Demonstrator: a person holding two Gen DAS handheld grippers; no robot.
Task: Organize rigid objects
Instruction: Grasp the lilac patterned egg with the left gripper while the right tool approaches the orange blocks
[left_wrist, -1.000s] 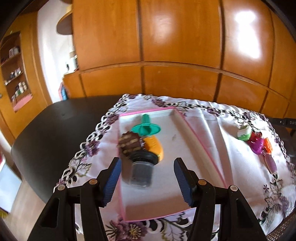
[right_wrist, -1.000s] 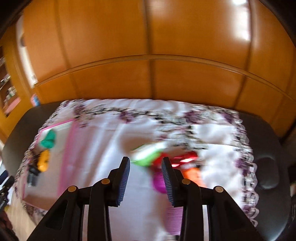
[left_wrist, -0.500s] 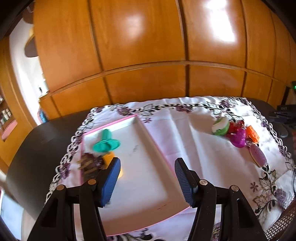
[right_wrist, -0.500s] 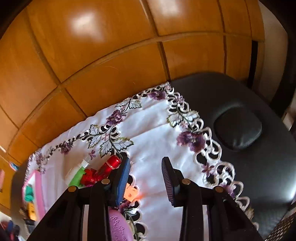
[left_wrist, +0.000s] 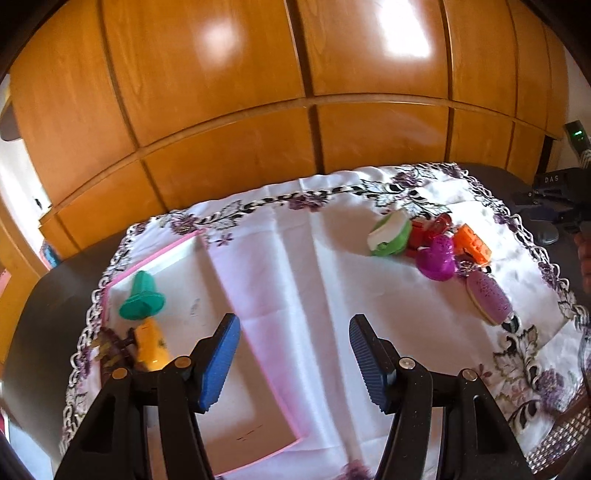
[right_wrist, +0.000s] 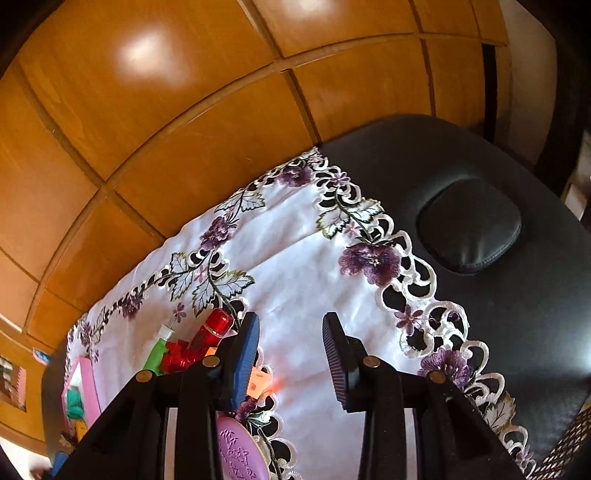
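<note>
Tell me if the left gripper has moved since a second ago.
Yes. The left gripper has swung right: the pink tray has slid from between its jaws to the left.

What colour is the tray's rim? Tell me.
Pink; the tray's rim shows best in the left wrist view.

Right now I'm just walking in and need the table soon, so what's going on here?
A person is sorting small toys into a pink tray with two handheld grippers. Both the left gripper and right gripper are open and hold nothing. The tray already has a green piece and a yellow piece; a cluster with a purple toy and an orange toy still sits loose on the tablecloth.
</note>
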